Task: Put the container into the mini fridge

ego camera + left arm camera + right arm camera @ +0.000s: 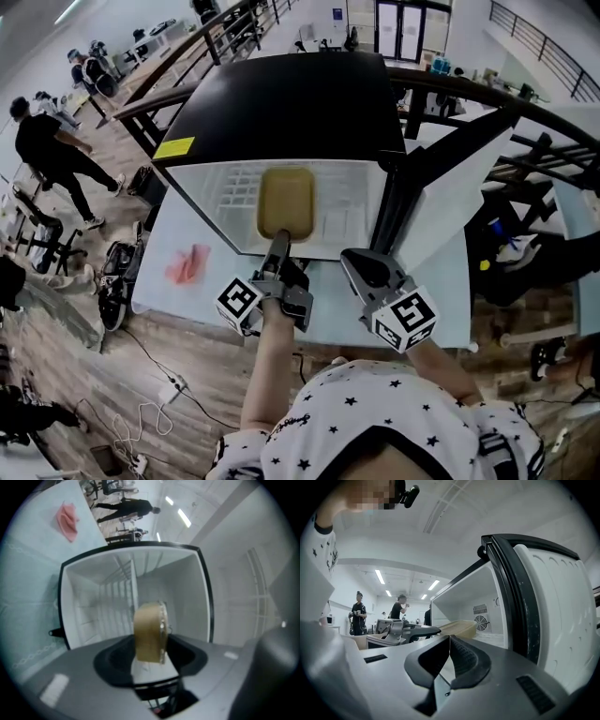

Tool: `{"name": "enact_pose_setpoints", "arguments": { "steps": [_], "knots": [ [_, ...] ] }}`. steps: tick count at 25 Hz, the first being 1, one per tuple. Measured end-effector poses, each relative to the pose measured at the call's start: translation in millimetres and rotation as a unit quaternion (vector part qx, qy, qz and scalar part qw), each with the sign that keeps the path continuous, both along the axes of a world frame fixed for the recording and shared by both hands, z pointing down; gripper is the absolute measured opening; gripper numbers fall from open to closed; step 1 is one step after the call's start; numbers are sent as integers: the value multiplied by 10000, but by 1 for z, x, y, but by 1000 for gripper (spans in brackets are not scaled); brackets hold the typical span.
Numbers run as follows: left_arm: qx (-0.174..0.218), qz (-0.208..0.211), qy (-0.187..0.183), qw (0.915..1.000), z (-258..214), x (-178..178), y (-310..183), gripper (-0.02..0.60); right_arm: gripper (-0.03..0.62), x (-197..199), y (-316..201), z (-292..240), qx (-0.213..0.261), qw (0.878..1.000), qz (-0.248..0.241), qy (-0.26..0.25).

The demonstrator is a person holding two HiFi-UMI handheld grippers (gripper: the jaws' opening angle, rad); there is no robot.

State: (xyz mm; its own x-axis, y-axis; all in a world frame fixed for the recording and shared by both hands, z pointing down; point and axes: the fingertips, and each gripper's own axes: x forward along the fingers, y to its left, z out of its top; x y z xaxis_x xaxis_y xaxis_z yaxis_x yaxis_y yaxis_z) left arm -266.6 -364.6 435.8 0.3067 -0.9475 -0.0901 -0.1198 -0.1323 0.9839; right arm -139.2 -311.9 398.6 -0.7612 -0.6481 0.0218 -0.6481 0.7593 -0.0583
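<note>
A tan, flat rectangular container point(286, 202) lies level in the mouth of the open mini fridge point(291, 103), over its white floor. My left gripper point(279, 239) is shut on the container's near edge. In the left gripper view the container point(149, 632) stands edge-on between the jaws of the left gripper point(150, 659), with the white fridge interior point(187, 588) behind it. My right gripper point(361, 262) hovers just right of it by the door's foot. In its own view the right gripper point(450, 639) is shut on nothing, and the container point(459, 627) shows beyond.
The fridge door point(441, 187) stands swung open to the right, close to my right gripper, and the door point(553, 602) fills the right of that gripper's view. A pink cloth point(187, 264) lies on the pale table point(450, 291) to the left. People stand in the background.
</note>
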Motion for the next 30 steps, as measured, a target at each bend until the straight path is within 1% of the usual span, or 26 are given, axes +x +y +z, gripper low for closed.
{"name": "enact_pose_setpoints", "arguments": {
  "steps": [4, 8, 11, 21, 30],
  "knots": [
    [-21, 144, 32, 9999, 1, 4, -13, 212, 21, 1, -4, 2, -14, 9999, 141, -46],
    [-35, 263, 195, 9995, 2, 8, -26, 212, 21, 3, -6, 3, 18, 9997, 255, -47],
    [-42, 327, 218, 9992, 1, 11, -33, 212, 21, 7, -6, 4, 38, 9994, 336, -35],
    [-142, 342, 361, 9987, -2, 8, -60, 213, 21, 7, -17, 4, 36, 9990, 433, -55],
    [-119, 382, 332, 9986, -4, 9, -69, 213, 21, 6, -17, 6, 0, 9991, 413, -70]
  ]
}}
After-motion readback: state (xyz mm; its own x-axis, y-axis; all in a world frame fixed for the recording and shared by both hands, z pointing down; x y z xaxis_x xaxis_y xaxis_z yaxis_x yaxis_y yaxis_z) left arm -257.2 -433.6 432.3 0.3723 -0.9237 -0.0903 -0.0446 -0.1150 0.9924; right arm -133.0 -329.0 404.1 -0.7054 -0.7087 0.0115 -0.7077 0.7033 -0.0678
